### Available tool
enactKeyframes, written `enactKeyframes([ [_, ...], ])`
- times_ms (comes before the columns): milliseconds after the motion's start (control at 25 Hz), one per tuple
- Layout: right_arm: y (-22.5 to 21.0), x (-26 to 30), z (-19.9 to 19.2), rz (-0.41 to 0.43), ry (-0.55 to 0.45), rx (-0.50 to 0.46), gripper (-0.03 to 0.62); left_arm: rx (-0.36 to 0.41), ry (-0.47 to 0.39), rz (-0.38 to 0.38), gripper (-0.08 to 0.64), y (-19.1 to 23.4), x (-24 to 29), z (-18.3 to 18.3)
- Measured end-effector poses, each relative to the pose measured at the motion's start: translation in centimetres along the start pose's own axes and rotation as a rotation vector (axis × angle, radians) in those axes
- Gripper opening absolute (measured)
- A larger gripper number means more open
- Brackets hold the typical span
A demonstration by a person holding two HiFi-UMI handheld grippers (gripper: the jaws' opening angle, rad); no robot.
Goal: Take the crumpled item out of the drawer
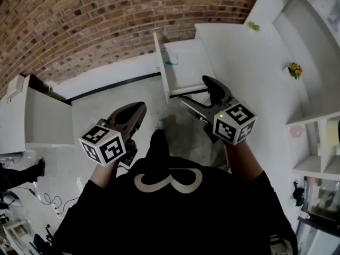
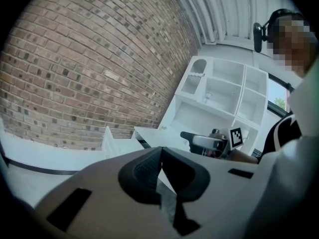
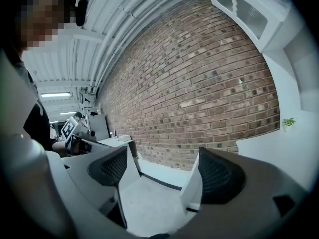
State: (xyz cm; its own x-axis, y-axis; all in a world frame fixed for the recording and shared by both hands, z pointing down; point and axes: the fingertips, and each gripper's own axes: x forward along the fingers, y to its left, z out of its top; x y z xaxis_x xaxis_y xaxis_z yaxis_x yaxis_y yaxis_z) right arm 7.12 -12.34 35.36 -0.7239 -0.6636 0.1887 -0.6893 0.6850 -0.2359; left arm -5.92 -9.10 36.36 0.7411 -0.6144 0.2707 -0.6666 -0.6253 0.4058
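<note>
A white drawer (image 1: 186,54) stands pulled out from the white cabinet (image 1: 255,73) on the right. A small teal thing (image 1: 171,62) lies at the drawer's far left corner, too small to make out. My right gripper (image 1: 204,97) hovers just short of the drawer's near end, open and empty. In the right gripper view its jaws (image 3: 164,171) stand wide apart, framing the floor and a white drawer panel (image 3: 195,189). My left gripper (image 1: 139,108) hangs over the floor, left of the drawer, shut with nothing in it (image 2: 159,166). The drawer (image 2: 117,142) shows beyond it.
A brick wall (image 1: 106,20) runs behind the drawer, with a low white ledge (image 1: 111,73) at its foot. A white box-like unit (image 1: 37,121) stands at the left. Open white shelves (image 1: 319,62) fill the right side. Cables (image 1: 48,203) lie on the floor at lower left.
</note>
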Motion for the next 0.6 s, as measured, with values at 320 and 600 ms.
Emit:
enactKeyframes([
  [320, -7.1, 7.8, 0.6, -0.058, 0.058, -0.01, 0.436, -0.032, 0.036, -0.008, 0.003, 7.1, 5.0, 3.0],
  [600, -14.4, 15.5, -1.6, -0.128, 0.166, -0.001, 0.436, -0.045, 0.062, -0.011, 0.003, 13.2, 9.0, 6.5],
])
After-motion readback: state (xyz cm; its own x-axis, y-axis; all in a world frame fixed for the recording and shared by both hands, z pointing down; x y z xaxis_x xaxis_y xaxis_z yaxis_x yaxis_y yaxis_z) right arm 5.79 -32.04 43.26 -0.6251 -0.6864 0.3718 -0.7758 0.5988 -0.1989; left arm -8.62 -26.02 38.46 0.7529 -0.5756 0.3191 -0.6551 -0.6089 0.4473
